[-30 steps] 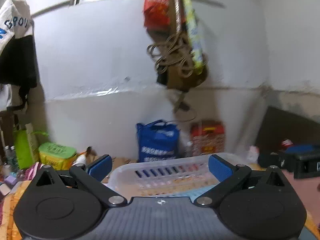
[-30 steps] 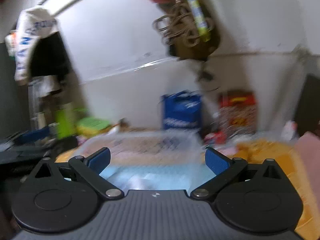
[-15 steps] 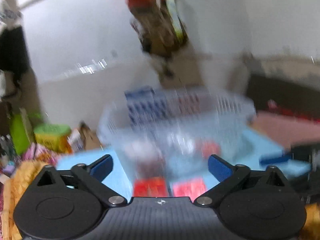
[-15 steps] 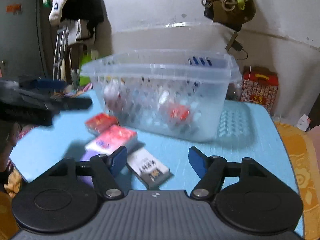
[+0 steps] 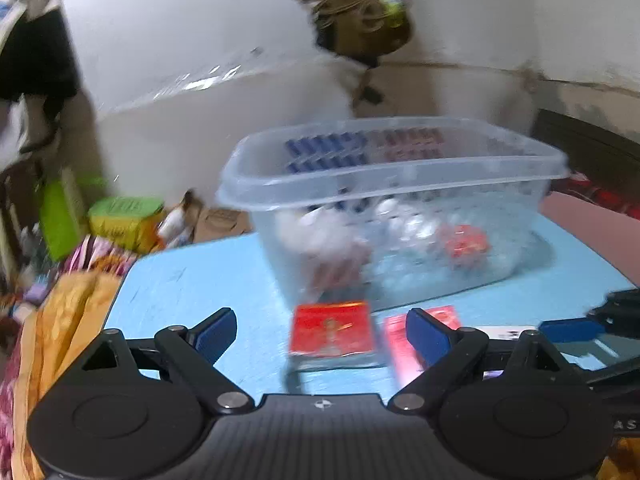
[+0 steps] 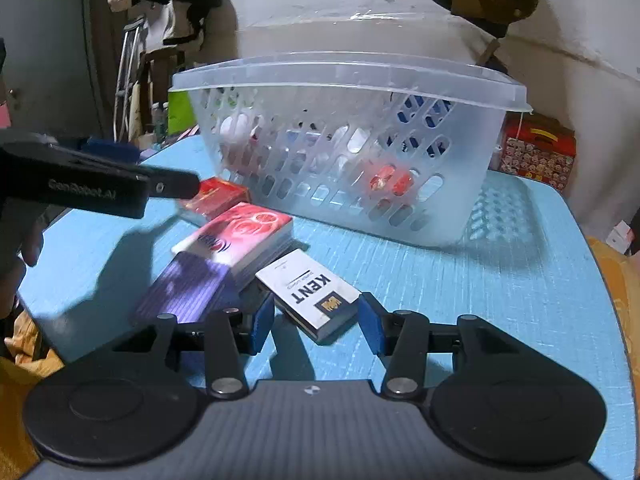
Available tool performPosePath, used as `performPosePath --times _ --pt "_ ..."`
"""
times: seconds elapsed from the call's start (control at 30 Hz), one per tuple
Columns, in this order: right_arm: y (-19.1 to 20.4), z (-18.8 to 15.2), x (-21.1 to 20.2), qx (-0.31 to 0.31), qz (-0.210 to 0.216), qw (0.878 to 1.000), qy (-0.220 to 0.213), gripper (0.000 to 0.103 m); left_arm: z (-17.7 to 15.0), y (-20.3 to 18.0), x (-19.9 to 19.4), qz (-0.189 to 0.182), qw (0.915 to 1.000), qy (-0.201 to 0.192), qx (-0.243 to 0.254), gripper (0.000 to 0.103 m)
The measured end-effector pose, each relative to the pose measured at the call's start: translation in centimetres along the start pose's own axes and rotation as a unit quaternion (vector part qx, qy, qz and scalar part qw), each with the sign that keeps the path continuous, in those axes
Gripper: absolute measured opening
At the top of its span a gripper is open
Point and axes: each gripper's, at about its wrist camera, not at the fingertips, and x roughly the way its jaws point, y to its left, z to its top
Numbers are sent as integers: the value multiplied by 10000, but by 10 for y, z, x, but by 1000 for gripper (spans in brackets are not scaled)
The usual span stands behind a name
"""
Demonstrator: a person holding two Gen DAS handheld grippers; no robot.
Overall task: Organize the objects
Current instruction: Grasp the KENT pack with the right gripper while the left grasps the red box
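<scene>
A clear perforated plastic basket [image 6: 352, 152] [image 5: 400, 208] stands on a light blue table [image 6: 460, 280] and holds several small white and red items. In front of it lie a red pack [image 6: 216, 196] [image 5: 332, 330], a pink-and-white pack [image 6: 240, 236] [image 5: 400, 344], a purple pack [image 6: 188, 288] and a white KENT pack [image 6: 312, 292]. My right gripper [image 6: 316, 322] is open, its blue pads on either side of the KENT pack, not touching. My left gripper [image 5: 320, 330] is open above the red pack; it shows at the left of the right wrist view [image 6: 100, 184].
A red patterned box [image 6: 536, 152] stands behind the table at the right. A bag with rope [image 5: 352, 8] hangs on the wall. A green box [image 5: 124, 216], a green bag and clothes crowd the left side. Orange cloth [image 5: 56, 320] lies by the table's left edge.
Both grippers dropped from facing the wall to the table. The right gripper moved forward and narrowed around the KENT pack. The left gripper came closer to the red pack.
</scene>
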Motion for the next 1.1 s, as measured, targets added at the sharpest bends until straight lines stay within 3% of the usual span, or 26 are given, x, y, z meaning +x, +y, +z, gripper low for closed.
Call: performPosePath --times 0.07,0.2,0.33,0.57,0.83,1.1 --pt "2 0 4 -9 -82 10000 -14 53 -1 2 9 112 9998 171 36 94" --pt "3 1 9 30 -24 10000 -66 62 -1 3 26 -96 9986 521 -18 94" --pt "1 2 13 87 5 9999 -72 65 0 0 31 173 9987 469 94 94" --pt "1 5 15 32 -31 9999 -123 62 0 15 33 256 9986 465 -83 94" --pt "-4 3 18 -80 153 9997 -150 63 -2 -1 43 210 9977 585 263 95" --pt "-4 1 12 -371 219 9991 -53 51 -5 10 51 -81 9974 715 -67 96"
